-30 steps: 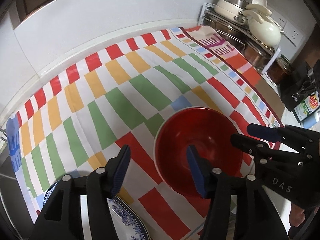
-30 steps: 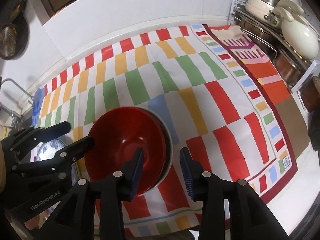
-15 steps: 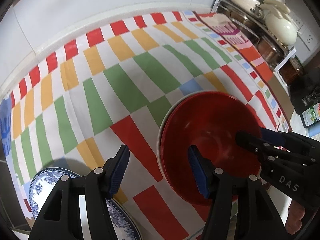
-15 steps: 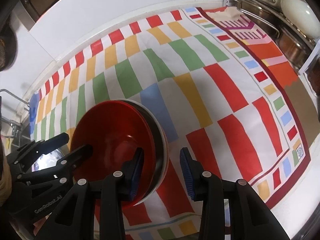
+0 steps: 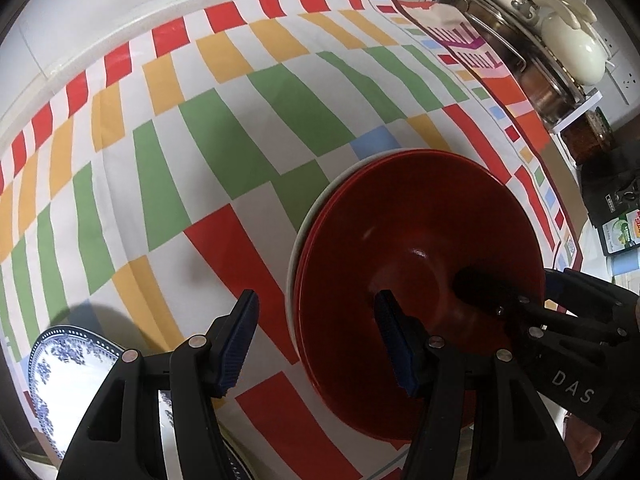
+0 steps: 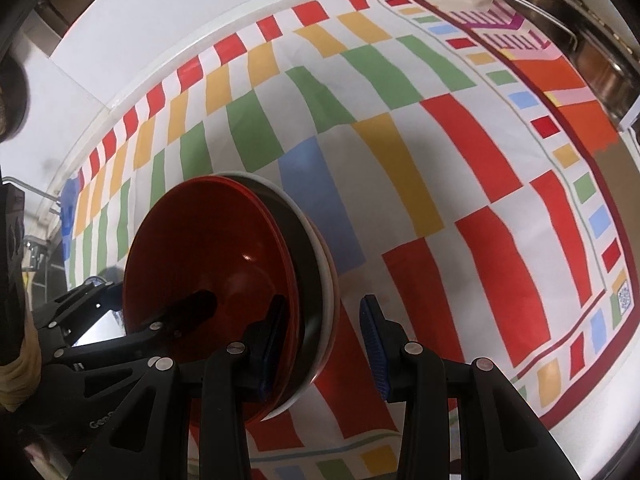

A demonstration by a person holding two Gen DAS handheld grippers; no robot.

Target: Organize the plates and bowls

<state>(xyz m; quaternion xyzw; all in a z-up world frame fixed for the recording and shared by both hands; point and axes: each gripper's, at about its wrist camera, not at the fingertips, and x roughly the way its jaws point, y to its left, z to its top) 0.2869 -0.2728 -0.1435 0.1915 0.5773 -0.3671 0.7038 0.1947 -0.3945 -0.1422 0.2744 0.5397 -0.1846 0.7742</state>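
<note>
A stack of red bowls (image 5: 420, 240) nested in a white dish sits on the checked cloth (image 5: 240, 140); the same stack of red bowls (image 6: 208, 256) fills the lower left of the right wrist view. My left gripper (image 5: 318, 340) straddles the stack's left rim, one finger inside the top bowl and one outside. Its jaws are closing and the pads are clear of the rim. My right gripper (image 6: 324, 340) straddles the opposite rim in the same way, open with a gap at the outer pad. Each gripper also shows in the other's view: right gripper (image 5: 508, 280), left gripper (image 6: 152, 296).
A blue-and-white patterned plate (image 5: 68, 376) lies at the cloth's near left corner, beside my left gripper. A metal rack with pots and a cream kettle (image 5: 572, 48) stands at the far right. Boxes (image 5: 620, 232) sit right of the cloth. A white wall runs behind.
Both grippers have come down onto the stack, which now looks larger and closer. Each now has a finger inside the top bowl. The left jaws have narrowed slightly.
</note>
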